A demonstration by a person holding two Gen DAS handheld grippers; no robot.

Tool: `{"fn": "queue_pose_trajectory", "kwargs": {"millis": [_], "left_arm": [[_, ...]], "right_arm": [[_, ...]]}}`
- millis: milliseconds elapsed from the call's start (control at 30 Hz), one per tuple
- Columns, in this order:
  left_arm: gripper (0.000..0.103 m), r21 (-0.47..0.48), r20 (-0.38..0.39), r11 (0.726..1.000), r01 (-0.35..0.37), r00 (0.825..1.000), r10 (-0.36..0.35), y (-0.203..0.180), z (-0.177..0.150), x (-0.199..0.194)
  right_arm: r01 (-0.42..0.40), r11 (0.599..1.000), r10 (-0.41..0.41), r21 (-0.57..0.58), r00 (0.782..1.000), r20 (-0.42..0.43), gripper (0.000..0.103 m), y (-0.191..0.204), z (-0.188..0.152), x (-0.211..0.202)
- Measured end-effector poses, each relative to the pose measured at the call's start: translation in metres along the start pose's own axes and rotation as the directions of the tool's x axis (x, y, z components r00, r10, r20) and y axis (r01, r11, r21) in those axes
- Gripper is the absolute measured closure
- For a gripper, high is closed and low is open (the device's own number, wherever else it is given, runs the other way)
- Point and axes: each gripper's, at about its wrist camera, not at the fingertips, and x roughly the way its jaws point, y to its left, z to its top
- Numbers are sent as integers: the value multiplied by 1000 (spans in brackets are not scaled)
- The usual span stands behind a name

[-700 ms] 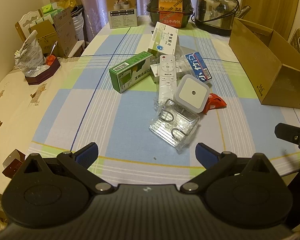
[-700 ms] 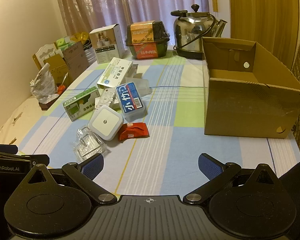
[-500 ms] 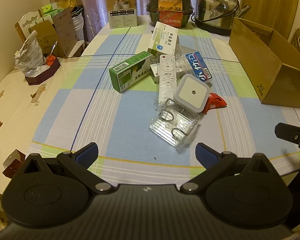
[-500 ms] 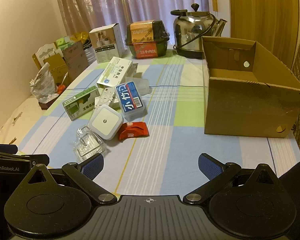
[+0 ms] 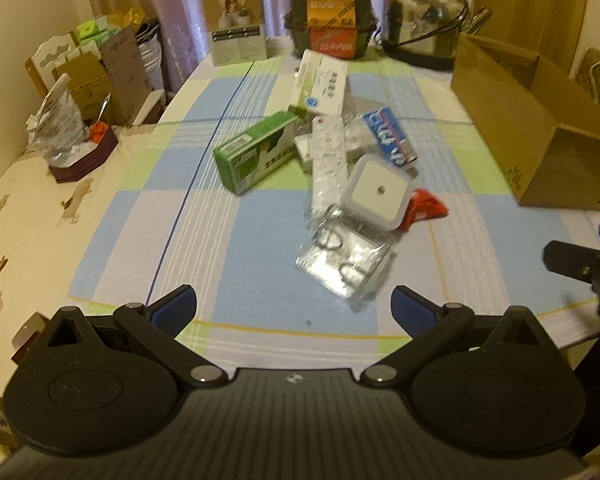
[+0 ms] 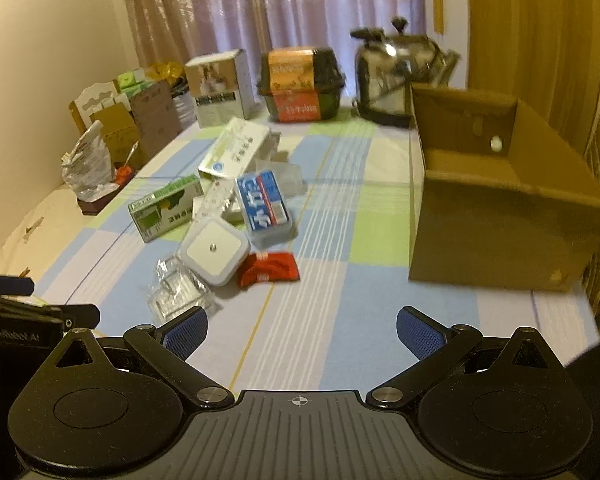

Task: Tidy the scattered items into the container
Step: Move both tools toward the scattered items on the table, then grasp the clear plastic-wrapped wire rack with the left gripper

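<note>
Right now both tools hang over the near edge of the surface point(image 5: 112, 216), which is covered by a blue, green and white checked cloth. The left tool point(image 5: 294, 304) has its blue-padded fingers spread wide with nothing between them, and the right tool point(image 6: 302, 330) is spread wide and empty too. Scattered items lie in a loose heap around the middle of the surface. Nearest the near edge is a clear plastic pack point(image 5: 344, 258) with wire hooks inside; a white square night light point(image 5: 380, 191) rests partly on its far end. A red packet point(image 6: 269, 269) lies just beside the night light, toward the right edge. Beyond these a white remote control point(image 5: 329, 160) runs lengthwise toward the far edge, with a green carton point(image 5: 256, 152) on its left side and a blue-labelled clear box point(image 6: 263, 208) on its right. A white and green medicine box point(image 5: 320, 84) leans at the far end of the heap. The cardboard box point(image 6: 500, 216), open at the top, stands along the right edge, well apart from the heap, and looks empty as far as its inside shows. Along the far edge stand a white carton point(image 6: 220, 88), a dark lidded food container point(image 6: 300, 84) and a steel kettle point(image 6: 396, 76).
</note>
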Motion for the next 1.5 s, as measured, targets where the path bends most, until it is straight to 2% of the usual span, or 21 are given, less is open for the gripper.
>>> {"fn": "queue_pose_trajectory", "kwargs": {"millis": [100,233,333,433,567,667,933,1100,1233,1367,1500], "left_arm": [[1,26,26,999,33,999,-34,1,13,0],[1,185,1,979,84,996,-86,-6,34,22],[1,303,-51,940,155,988,-146,-11,38,47],[1,406,-79,895,184,983,-167,-15,33,67],[2,478,-101,848,228,974,-205,-18,28,86],[8,526,-123,811,258,966,-228,-24,25,100],[18,514,-163,808,287,958,-237,-33,24,129],[36,516,-201,794,320,947,-251,-36,27,135],[39,497,-236,802,333,940,-244,-32,32,132],[39,474,-235,814,336,939,-251,-23,36,125],[39,454,-221,827,332,941,-256,-15,39,119]], "right_arm": [[-9,1000,9,-24,1000,-12,0,0,9,2],[-43,999,40,-26,996,-83,0,-6,17,19],[-35,996,26,-81,994,-107,0,-5,19,30],[-43,992,27,-120,991,-133,0,-3,17,43],[-71,986,46,-152,985,-164,0,-4,15,62],[-90,978,51,-186,977,-208,0,-5,12,78],[-168,935,90,-312,964,-249,0,0,10,109],[-228,882,122,-413,956,-266,0,12,8,125],[-269,837,151,-477,951,-271,0,17,11,142],[-297,798,163,-524,944,-288,0,18,17,162],[-329,719,168,-612,937,-307,0,18,21,177]]}}
